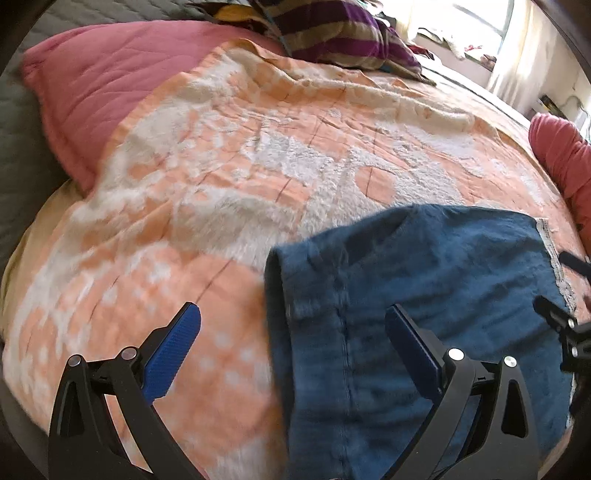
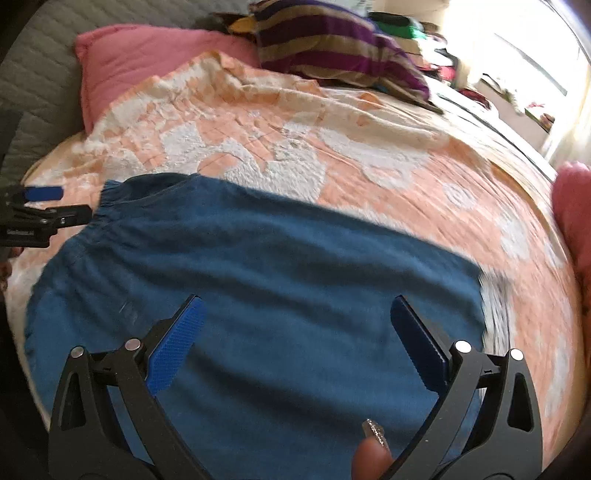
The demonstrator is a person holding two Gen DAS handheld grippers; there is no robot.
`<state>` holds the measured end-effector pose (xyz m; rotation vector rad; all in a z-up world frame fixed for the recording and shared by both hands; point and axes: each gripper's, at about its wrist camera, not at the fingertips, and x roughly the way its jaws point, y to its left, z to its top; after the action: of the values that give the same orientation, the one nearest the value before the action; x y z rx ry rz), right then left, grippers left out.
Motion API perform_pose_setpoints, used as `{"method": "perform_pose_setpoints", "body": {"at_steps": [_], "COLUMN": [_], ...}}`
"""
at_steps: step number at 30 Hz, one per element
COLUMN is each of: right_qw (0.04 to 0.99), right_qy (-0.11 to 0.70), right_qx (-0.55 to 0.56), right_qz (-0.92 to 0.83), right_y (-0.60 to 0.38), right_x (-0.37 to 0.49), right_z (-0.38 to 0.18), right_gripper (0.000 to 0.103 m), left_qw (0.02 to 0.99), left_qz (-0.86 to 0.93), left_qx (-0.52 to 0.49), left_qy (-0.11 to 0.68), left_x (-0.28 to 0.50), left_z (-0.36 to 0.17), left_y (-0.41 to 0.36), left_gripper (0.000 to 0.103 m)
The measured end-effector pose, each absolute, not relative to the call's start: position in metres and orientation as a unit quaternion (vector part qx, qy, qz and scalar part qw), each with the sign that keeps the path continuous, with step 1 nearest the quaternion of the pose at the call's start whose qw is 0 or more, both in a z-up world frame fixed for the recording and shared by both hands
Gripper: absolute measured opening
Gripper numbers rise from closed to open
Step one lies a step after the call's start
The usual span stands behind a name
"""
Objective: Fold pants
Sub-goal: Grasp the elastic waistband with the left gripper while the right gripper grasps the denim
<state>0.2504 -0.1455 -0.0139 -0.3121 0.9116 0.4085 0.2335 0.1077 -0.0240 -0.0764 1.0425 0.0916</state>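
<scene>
The blue pants point(image 2: 258, 266) lie folded flat on the orange and white bedspread point(image 2: 369, 155), elastic waistband at the left and white lace hem at the right. They also show in the left wrist view point(image 1: 424, 288). My left gripper point(image 1: 291, 314) is open and empty, hovering over the waistband edge; it shows at the left edge of the right wrist view point(image 2: 44, 206). My right gripper point(image 2: 295, 306) is open and empty above the middle of the pants; part of it shows at the right edge of the left wrist view point(image 1: 565, 325).
A pink pillow point(image 1: 92, 85) lies at the back left and a purple striped cloth point(image 1: 332, 33) at the back. Another pink cushion point(image 1: 561, 155) sits at the right. The bedspread point(image 1: 221, 166) stretches behind the pants. A bright window point(image 2: 535, 55) is at the far right.
</scene>
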Motion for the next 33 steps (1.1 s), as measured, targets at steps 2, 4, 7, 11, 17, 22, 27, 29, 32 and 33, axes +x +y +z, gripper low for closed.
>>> {"method": "perform_pose_setpoints", "body": {"at_steps": [2,4,7,11,17,22,27,29,32,33], "right_qw": [0.860,0.852,0.844,0.839,0.823,0.806,0.791,0.795,0.814,0.820], "right_qy": [0.441,0.453,0.463,0.464,0.455,0.436,0.438,0.434,0.416,0.411], "right_qx": [-0.159,-0.163,-0.175,-0.184,-0.226,-0.280,-0.276,-0.255,-0.230,-0.222], "right_qz": [0.200,0.207,0.207,0.216,0.255,0.285,0.324,0.338,0.334,0.331], "right_y": [-0.140,-0.135,-0.129,-0.122,-0.101,-0.081,-0.070,-0.071,-0.079,-0.082], "right_x": [0.270,0.291,0.313,0.332,0.342,0.335,0.326,0.319,0.302,0.297], "right_z": [-0.021,-0.029,-0.040,-0.044,-0.046,-0.055,-0.064,-0.061,-0.050,-0.045], "right_gripper": [0.095,0.095,0.095,0.095,0.095,0.092,0.045,0.018,0.007,0.006], "left_qw": [0.867,0.873,0.868,0.864,0.883,0.906,0.923,0.924,0.925,0.925], "left_qz": [0.048,0.056,0.042,0.026,0.000,-0.008,-0.020,-0.020,-0.014,-0.015], "left_qx": [-0.015,0.002,-0.002,-0.012,0.014,0.014,0.035,0.045,0.049,0.042], "left_qy": [0.496,0.485,0.495,0.503,0.469,0.423,0.384,0.379,0.378,0.378], "left_x": [0.249,0.256,0.265,0.274,0.272,0.252,0.232,0.228,0.224,0.223], "left_z": [-0.033,-0.039,-0.051,-0.063,-0.060,-0.044,-0.025,-0.022,-0.022,-0.021], "left_y": [0.109,0.112,0.116,0.119,0.107,0.104,0.093,0.089,0.091,0.093], "left_gripper": [0.099,0.099,0.099,0.097,0.039,0.033,0.032,0.032,0.032,0.032]}}
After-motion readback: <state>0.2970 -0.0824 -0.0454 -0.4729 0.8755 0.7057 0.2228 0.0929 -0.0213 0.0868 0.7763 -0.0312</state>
